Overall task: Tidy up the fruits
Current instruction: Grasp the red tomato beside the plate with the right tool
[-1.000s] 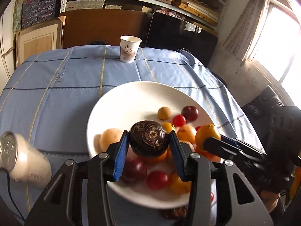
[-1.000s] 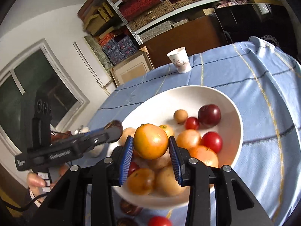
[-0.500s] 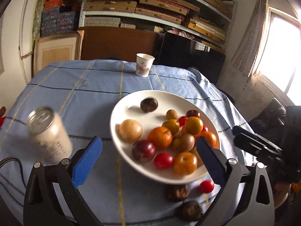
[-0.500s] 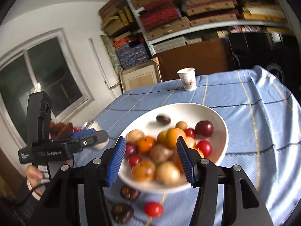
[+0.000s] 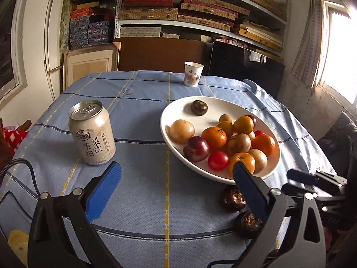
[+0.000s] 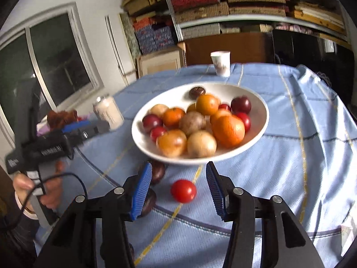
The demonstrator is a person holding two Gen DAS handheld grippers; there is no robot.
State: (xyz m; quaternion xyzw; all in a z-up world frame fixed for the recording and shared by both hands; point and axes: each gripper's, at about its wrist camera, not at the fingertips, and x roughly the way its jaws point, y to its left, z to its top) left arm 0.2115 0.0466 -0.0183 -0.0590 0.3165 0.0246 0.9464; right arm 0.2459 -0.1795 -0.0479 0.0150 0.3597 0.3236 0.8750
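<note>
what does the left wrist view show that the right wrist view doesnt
Only the left wrist view shows the bright window and the can's printed label. Only the right wrist view shows the loose red tomato on the cloth and the hand holding the left gripper. Both show the white plate of fruit, the paper cup and dark fruits off the plate.

Drink can [image 5: 92, 133] reading 梨饮 and 莱阳, paper cup [image 5: 193, 74] red characters unreadable
</note>
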